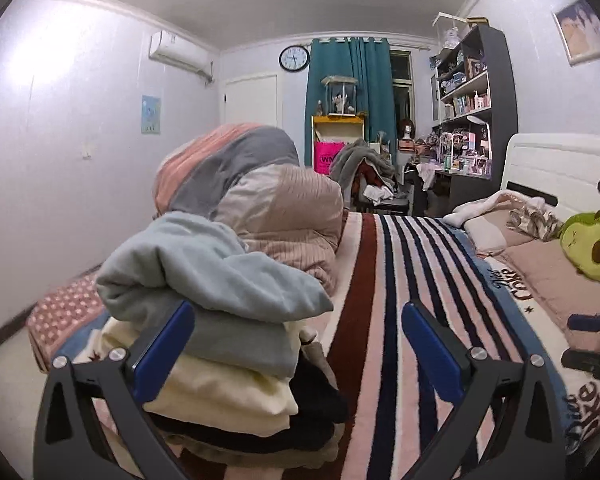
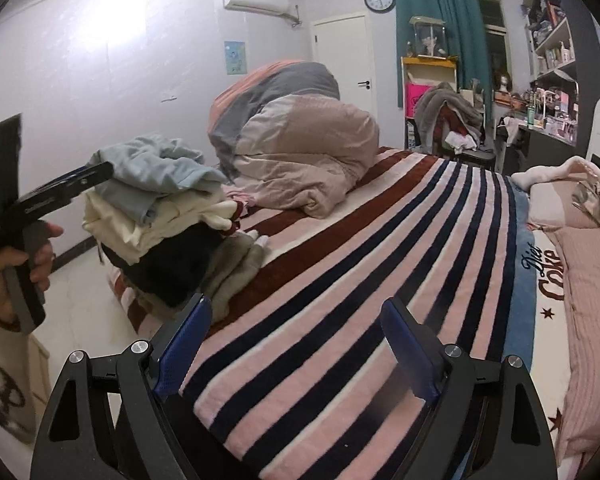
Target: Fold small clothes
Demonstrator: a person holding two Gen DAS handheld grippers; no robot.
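A stack of folded clothes sits at the left edge of the striped bed: a light blue garment (image 1: 204, 272) on top, then a cream one (image 1: 220, 396), then a black one (image 1: 316, 400). My left gripper (image 1: 298, 344) is open, and the stack's near end lies between its blue fingers without being pressed. In the right wrist view the same stack (image 2: 152, 208) stands at the left, with the left gripper (image 2: 88, 178) beside its top, held by a hand (image 2: 24, 264). My right gripper (image 2: 298, 348) is open over the striped blanket (image 2: 360, 264), nothing between its fingers.
A rolled pink and grey duvet (image 2: 292, 140) lies behind the stack. Pillows (image 2: 592, 280) and a green avocado plush (image 1: 592, 246) lie by the white headboard (image 1: 560, 168) on the right. Bare floor (image 2: 80, 300) runs left of the bed. A cluttered chair (image 1: 372, 184) stands past the foot.
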